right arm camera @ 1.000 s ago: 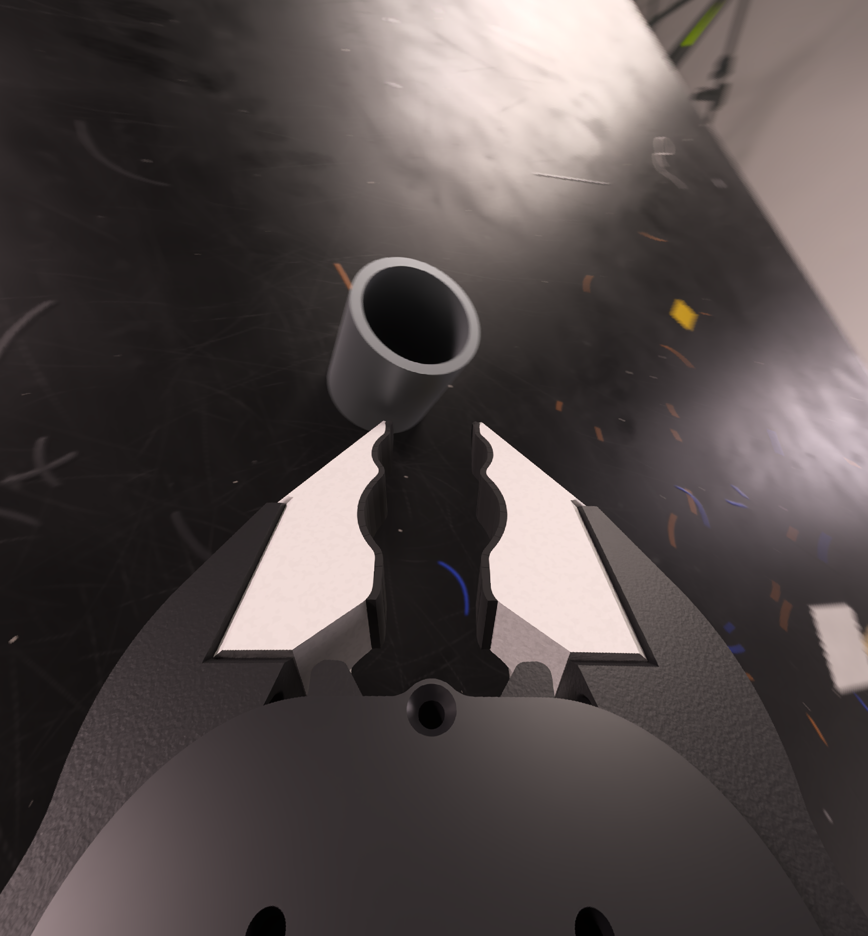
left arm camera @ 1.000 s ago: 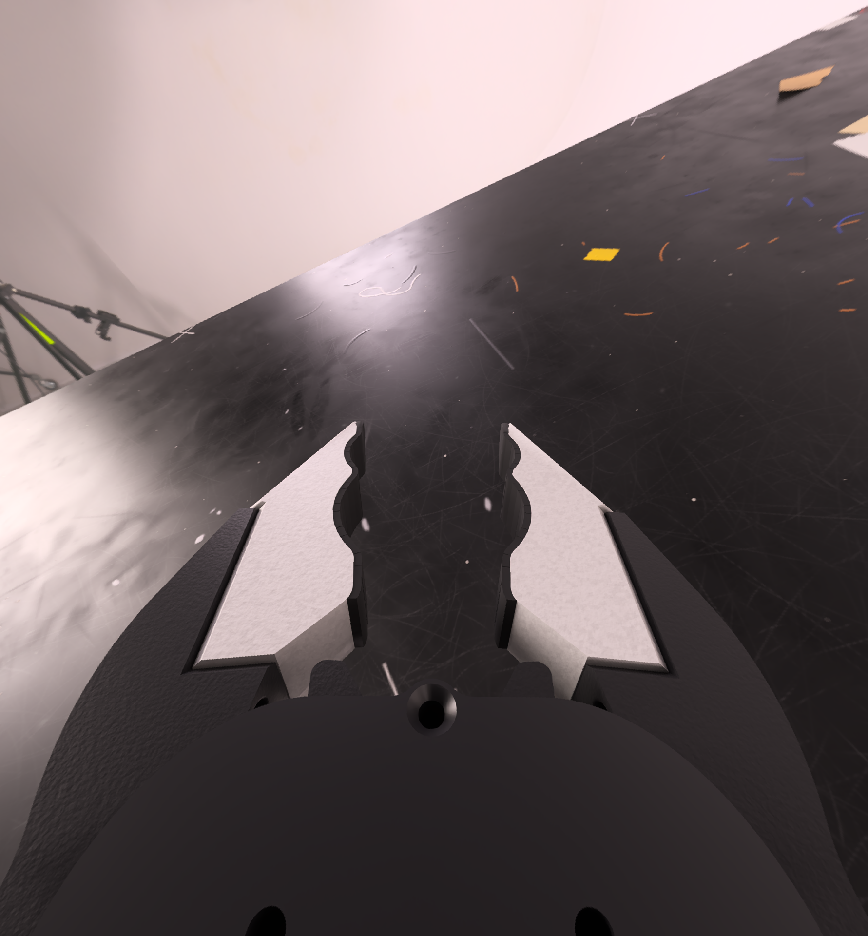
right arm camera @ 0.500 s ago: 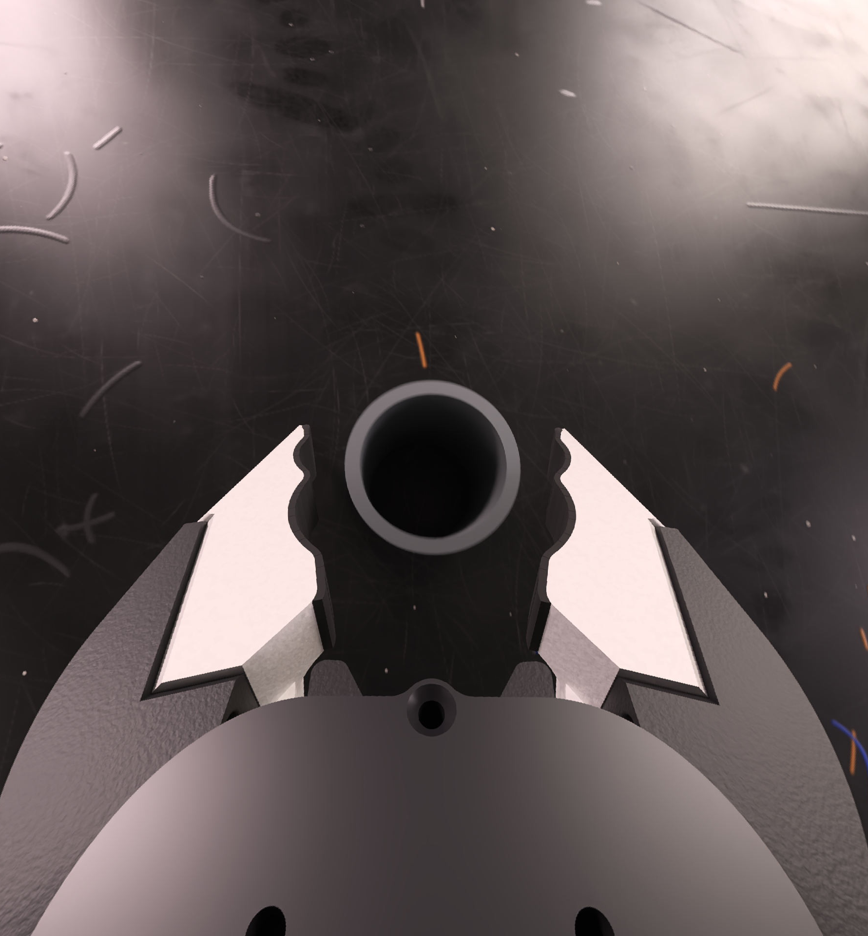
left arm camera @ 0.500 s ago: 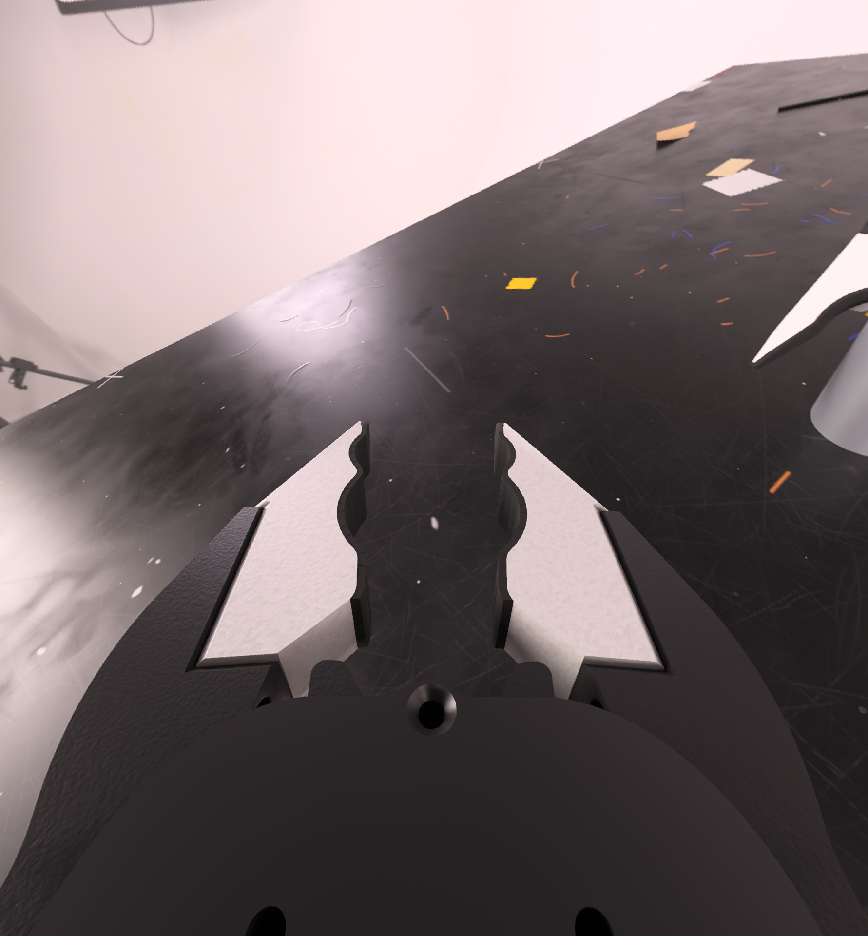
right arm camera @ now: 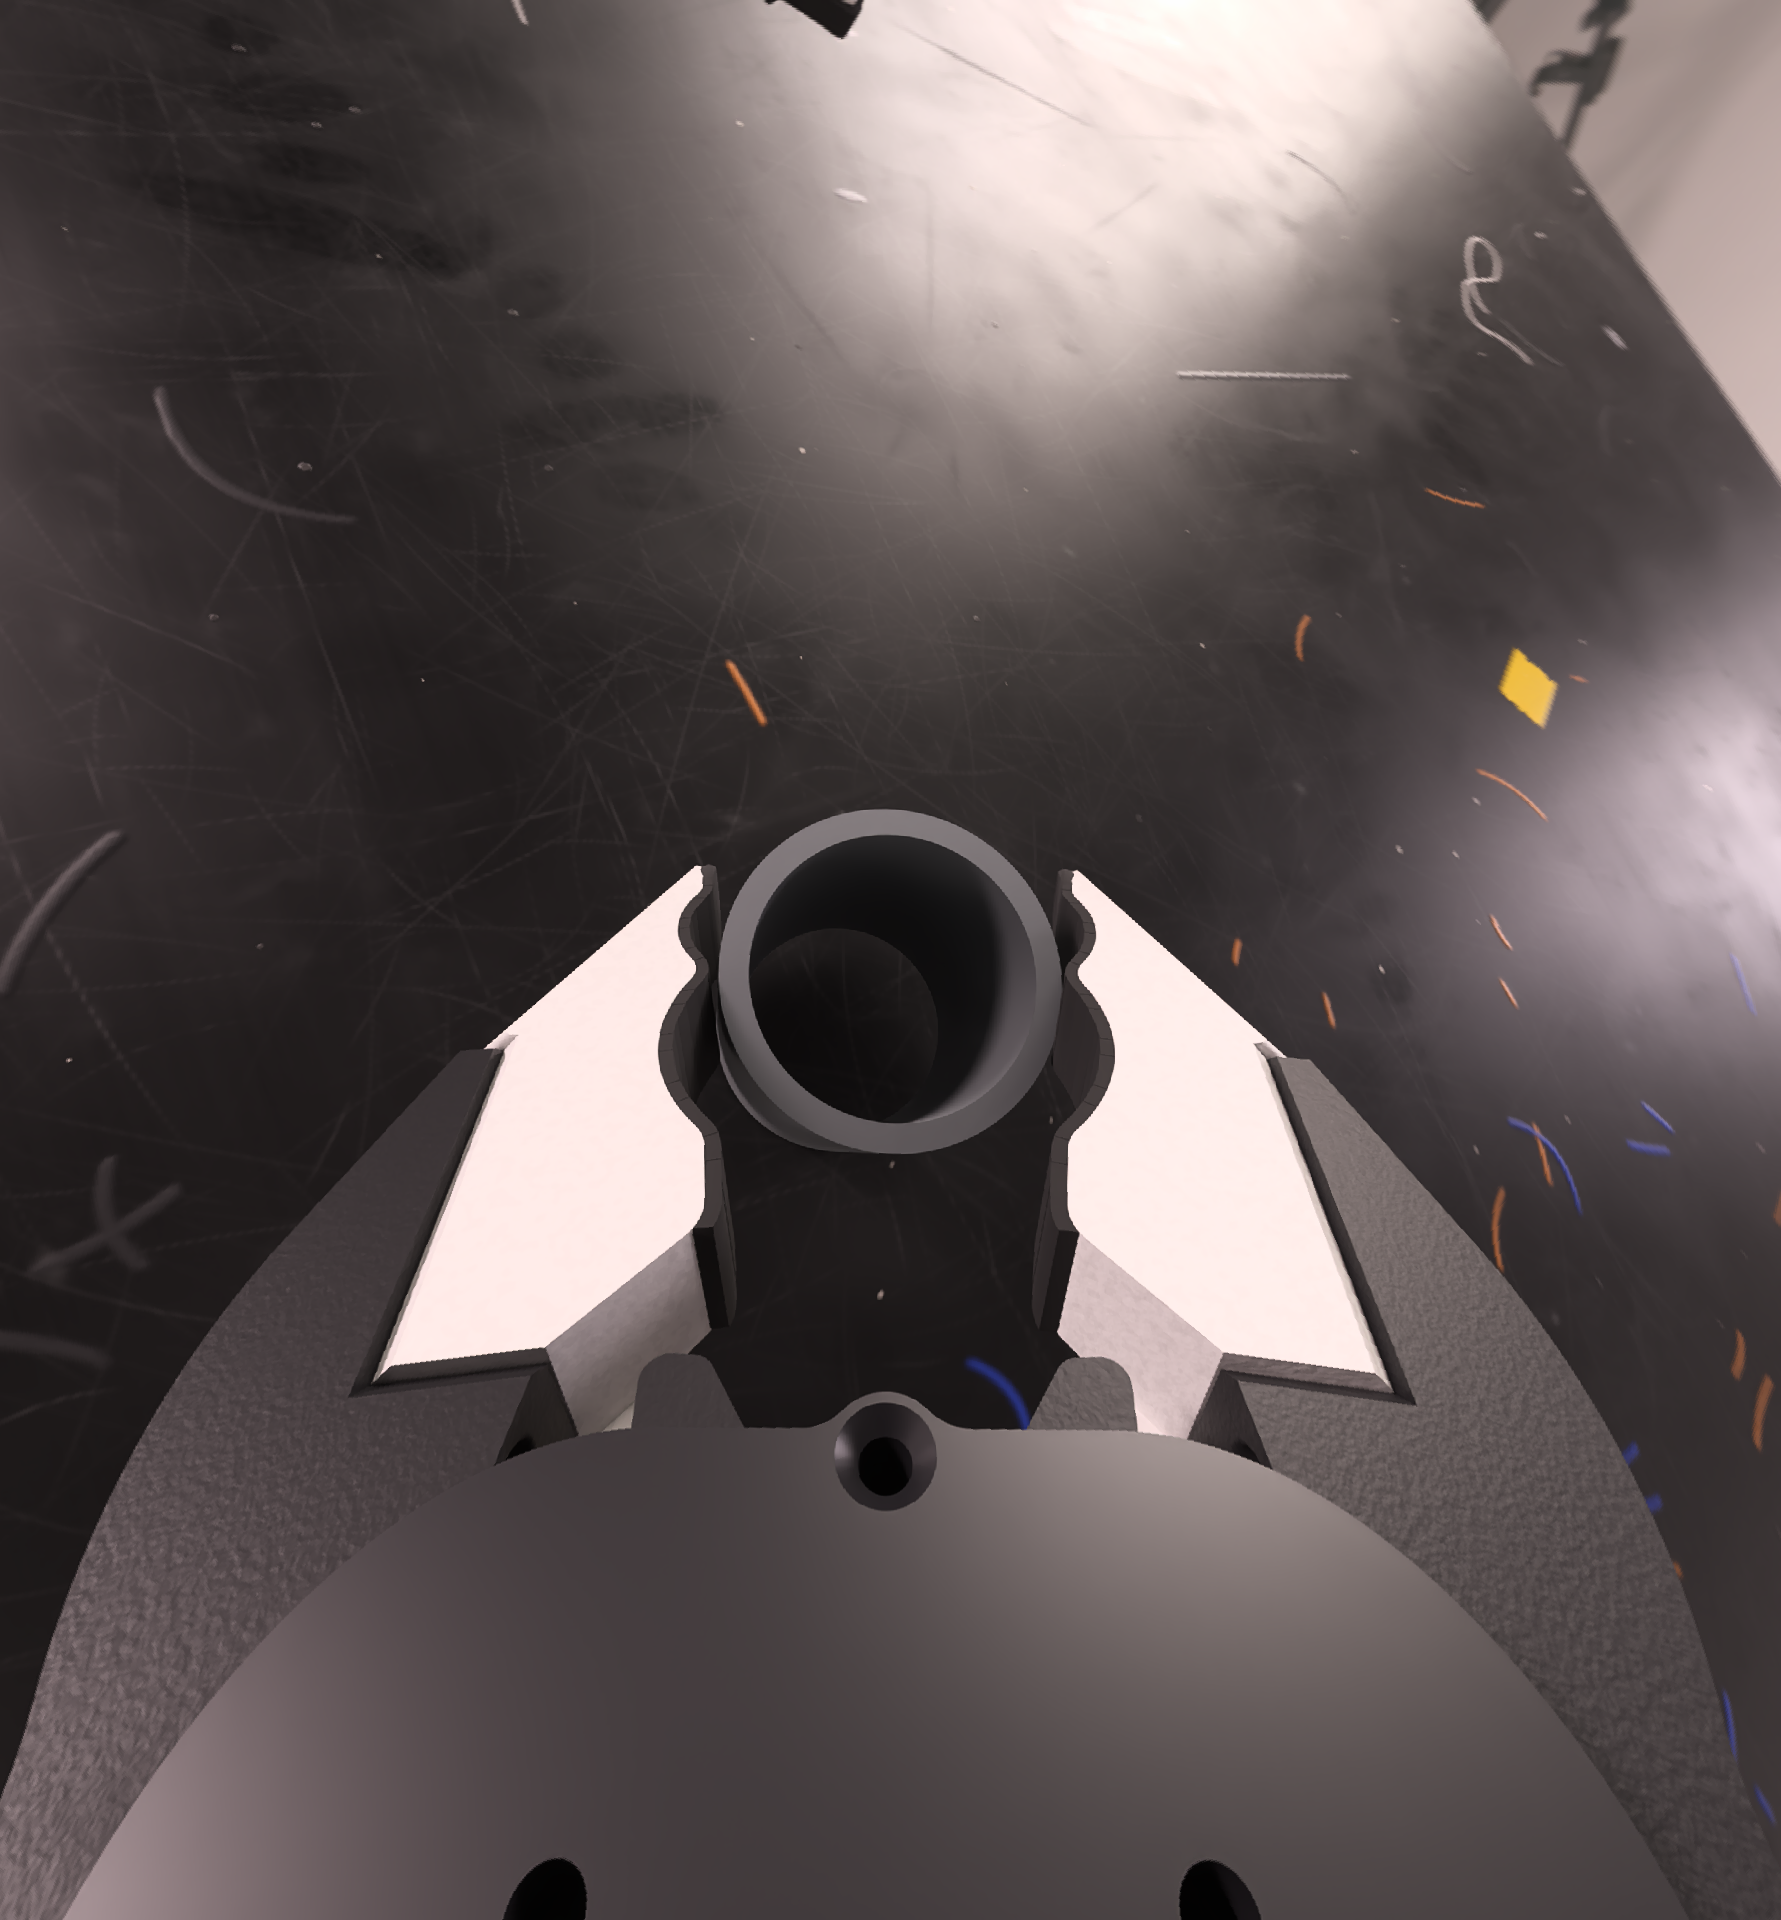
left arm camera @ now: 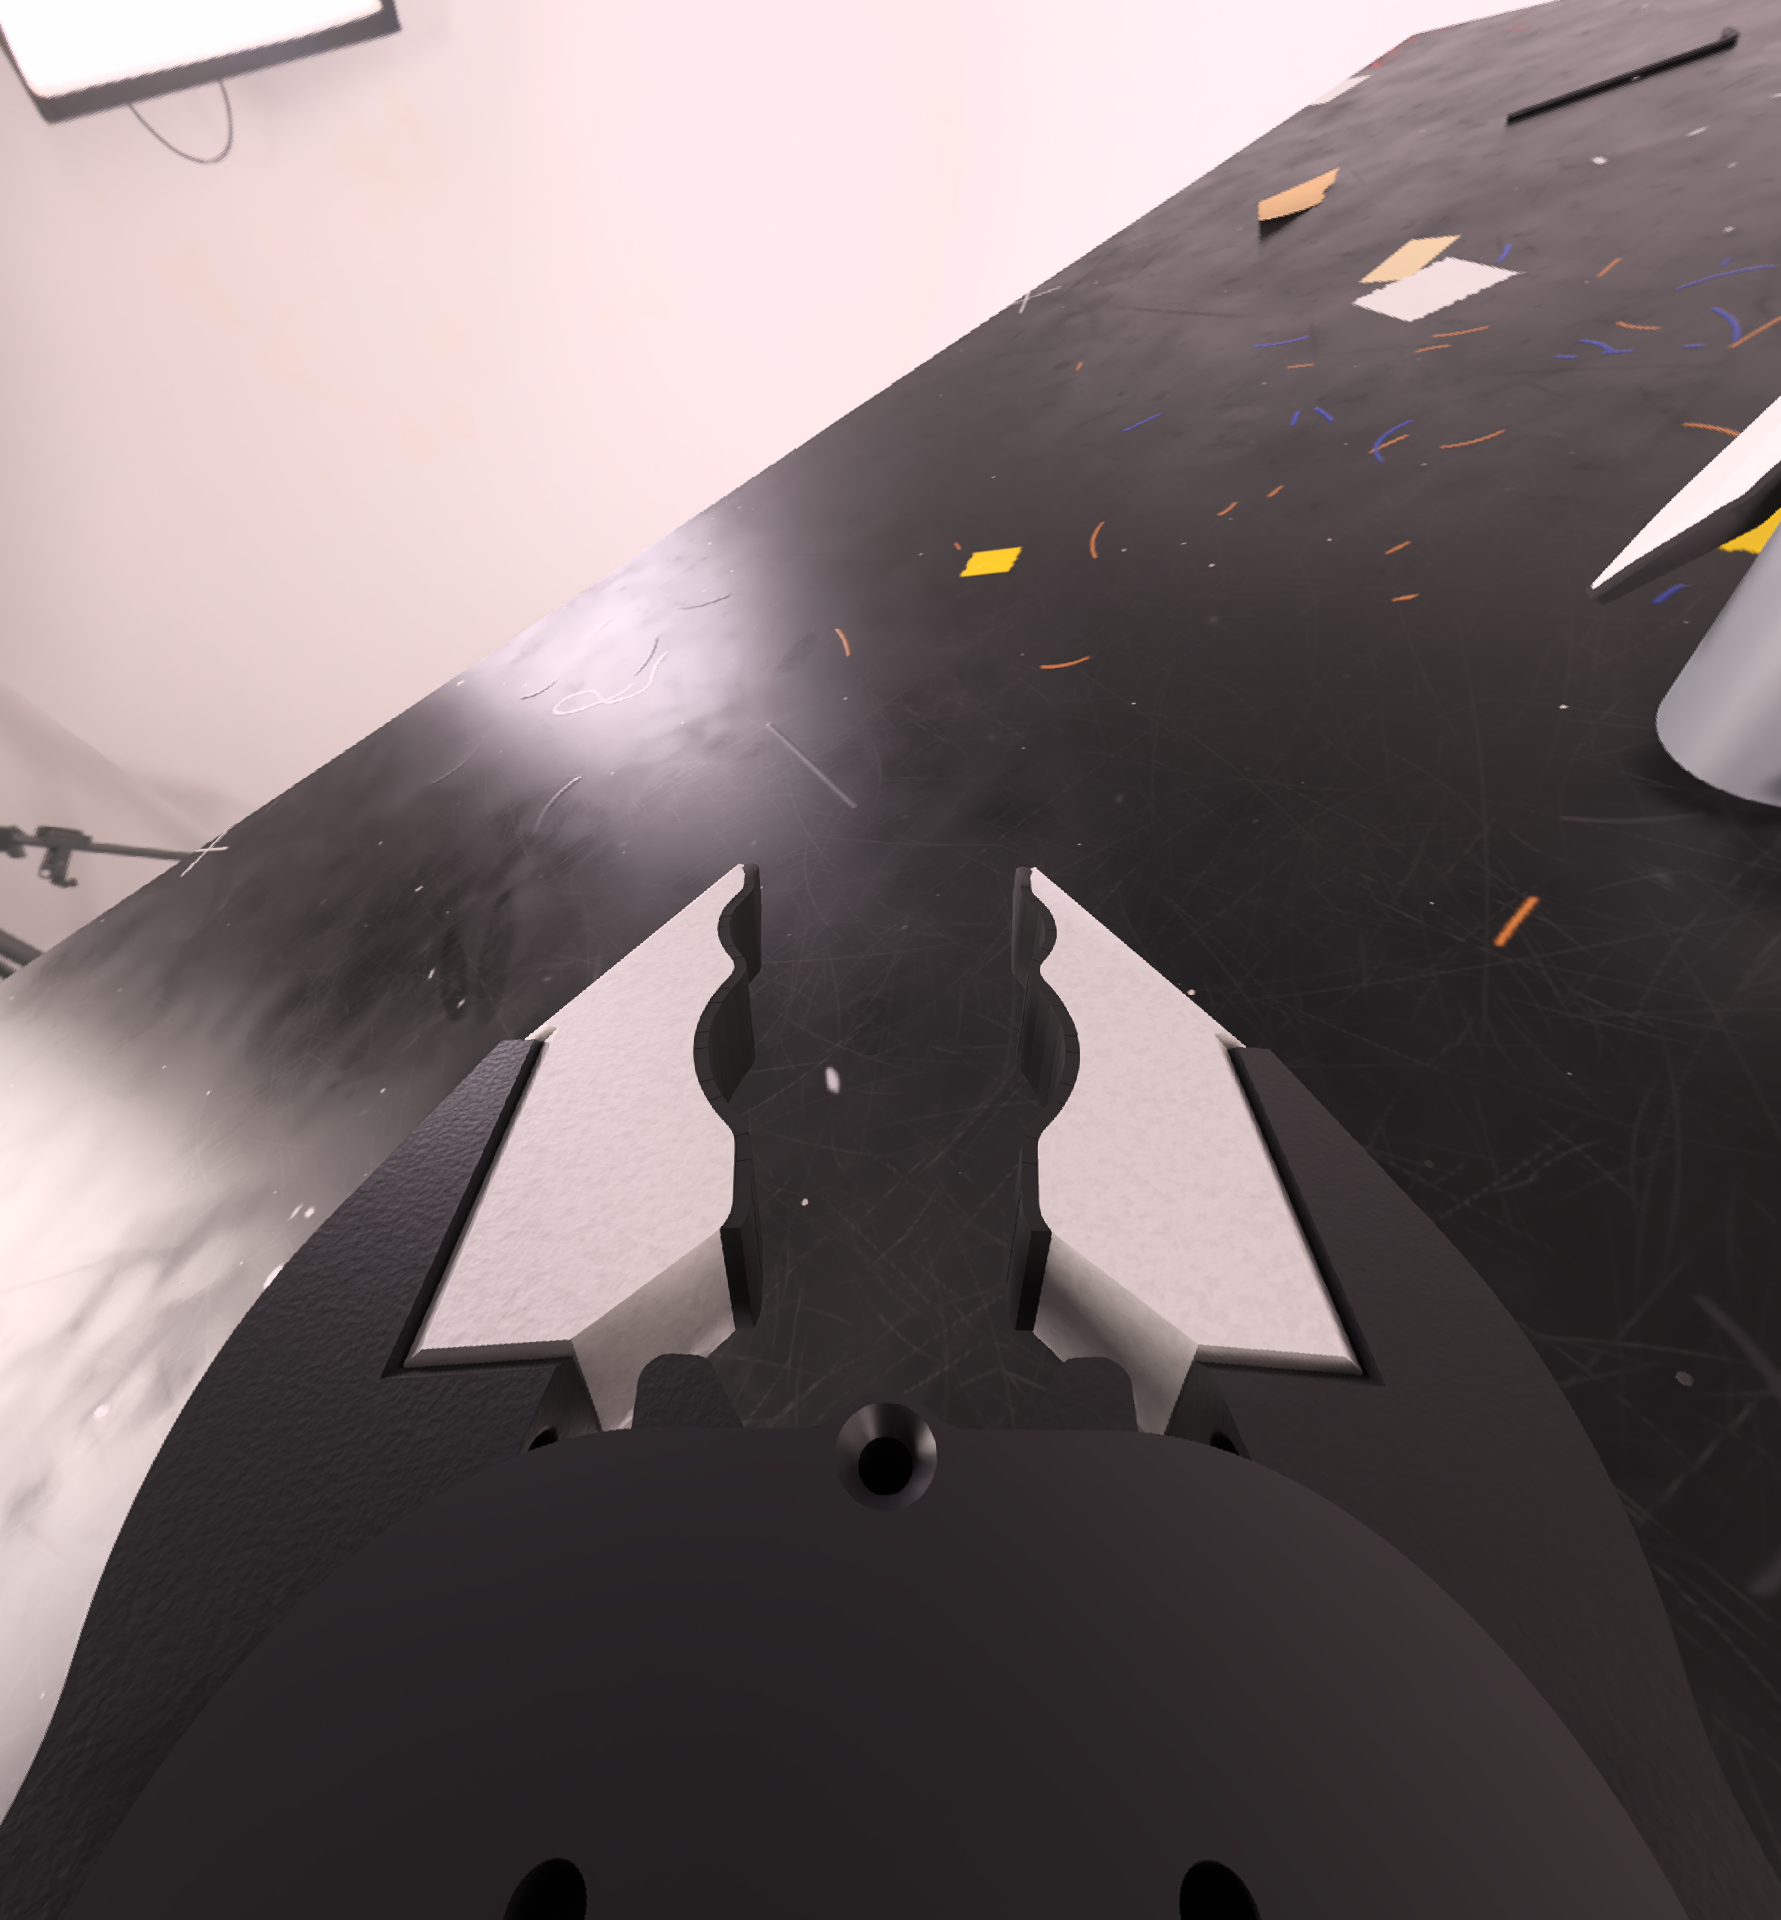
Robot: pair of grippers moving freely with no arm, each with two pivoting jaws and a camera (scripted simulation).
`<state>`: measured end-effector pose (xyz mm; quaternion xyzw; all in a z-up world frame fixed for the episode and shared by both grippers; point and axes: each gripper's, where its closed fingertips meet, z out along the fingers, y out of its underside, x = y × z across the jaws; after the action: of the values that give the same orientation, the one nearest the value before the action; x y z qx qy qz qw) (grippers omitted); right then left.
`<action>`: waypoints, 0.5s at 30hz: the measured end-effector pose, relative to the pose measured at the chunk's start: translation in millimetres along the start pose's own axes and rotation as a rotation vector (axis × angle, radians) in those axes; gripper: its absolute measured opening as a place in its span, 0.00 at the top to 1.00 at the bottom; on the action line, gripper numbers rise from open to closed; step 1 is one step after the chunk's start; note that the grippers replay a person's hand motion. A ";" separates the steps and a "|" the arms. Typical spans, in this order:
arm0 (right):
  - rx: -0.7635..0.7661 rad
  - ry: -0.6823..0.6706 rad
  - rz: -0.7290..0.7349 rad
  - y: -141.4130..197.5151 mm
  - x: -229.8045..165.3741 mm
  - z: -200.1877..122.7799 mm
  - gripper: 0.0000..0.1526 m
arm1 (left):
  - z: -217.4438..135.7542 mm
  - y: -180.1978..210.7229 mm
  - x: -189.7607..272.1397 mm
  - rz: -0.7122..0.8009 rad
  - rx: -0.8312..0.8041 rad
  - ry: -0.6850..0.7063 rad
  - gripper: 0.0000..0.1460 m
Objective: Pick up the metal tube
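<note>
- Your right gripper has closed since half a second ago: then its fingers stood wide on either side of the metal tube, and now both scalloped inner faces press against the tube's wall, pinching it just behind the tips.
- The tube stands upright between those jaws, its open mouth facing the camera; you look straight down its bore.
- From the left wrist view the same tube shows at the far right, well off to the right of your left gripper's jaws, with a white finger of the right gripper against its upper side. I cannot tell from either view whether its base has left the black table.
- Your left gripper is as it was a moment ago: jaws spread apart, nothing between them, only scratched tabletop showing in the gap.
- What this means for you: the grasp looks made, so the step in hand is the lift. I judge the task more than half done.
- Watch for slip: the wall is smooth metal and round, and the hold sits near the fingertips, so raise it straight and steadily.
- Scattered orange, blue and yellow scraps lie well to the right of the right jaws and should not interfere.
</note>
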<state>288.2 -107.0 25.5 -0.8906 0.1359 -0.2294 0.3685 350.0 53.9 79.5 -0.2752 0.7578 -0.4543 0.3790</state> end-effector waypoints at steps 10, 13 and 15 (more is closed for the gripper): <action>0.003 0.224 -0.027 3.3 3.8 -16.4 0.58 | -6.4 -14.1 43.5 0.111 0.074 0.206 0.69; 0.005 0.257 -0.041 2.3 6.1 -16.9 0.58 | -6.5 -10.4 61.4 0.213 0.057 0.263 0.68; 0.010 0.280 -0.058 1.2 6.8 -17.5 0.58 | -5.8 -6.4 70.1 0.259 0.036 0.291 0.68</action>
<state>285.0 -121.0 37.6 -0.8516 0.1589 -0.3626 0.3435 306.4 0.5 64.3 -0.0998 0.8254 -0.4502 0.3257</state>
